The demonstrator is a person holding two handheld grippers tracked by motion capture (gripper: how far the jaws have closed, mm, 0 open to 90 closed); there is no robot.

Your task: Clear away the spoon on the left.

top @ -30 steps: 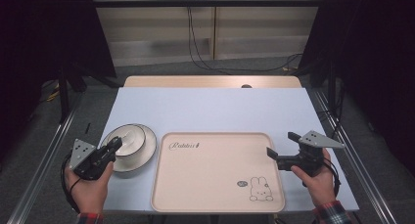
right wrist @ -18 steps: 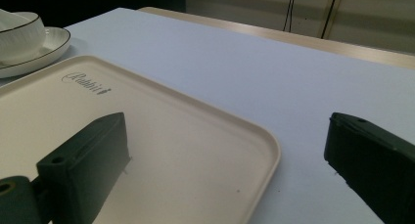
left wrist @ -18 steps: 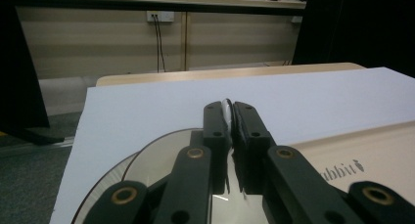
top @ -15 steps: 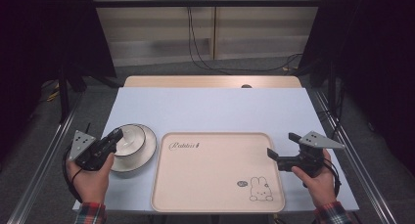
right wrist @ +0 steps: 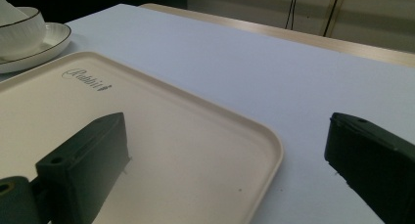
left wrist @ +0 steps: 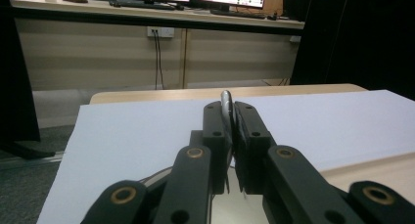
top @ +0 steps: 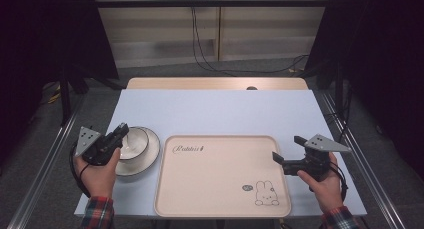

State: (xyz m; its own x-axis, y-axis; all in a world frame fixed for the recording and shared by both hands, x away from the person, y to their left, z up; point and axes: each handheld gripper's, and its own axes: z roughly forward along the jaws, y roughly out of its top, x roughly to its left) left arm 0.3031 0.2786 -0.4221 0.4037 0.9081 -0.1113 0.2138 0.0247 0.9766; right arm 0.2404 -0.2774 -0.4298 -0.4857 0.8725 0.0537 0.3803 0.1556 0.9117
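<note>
While the left tongs (top: 121, 130) are clenched on the near-left rim of the bowl (top: 136, 142), that bowl sits in its saucer (top: 150, 156) just left of the tray (top: 220, 189), on the surface (top: 220, 109). Judgement: grasp made, lift and transfer onto the tray not yet done. Bowl upright, mouth up; round, so no long axis to note. Rim edge shows pinched between the jaws in the left gripper view. Right tongs (top: 286, 158) released, jaws wide, hovering over the tray's right edge.
</note>
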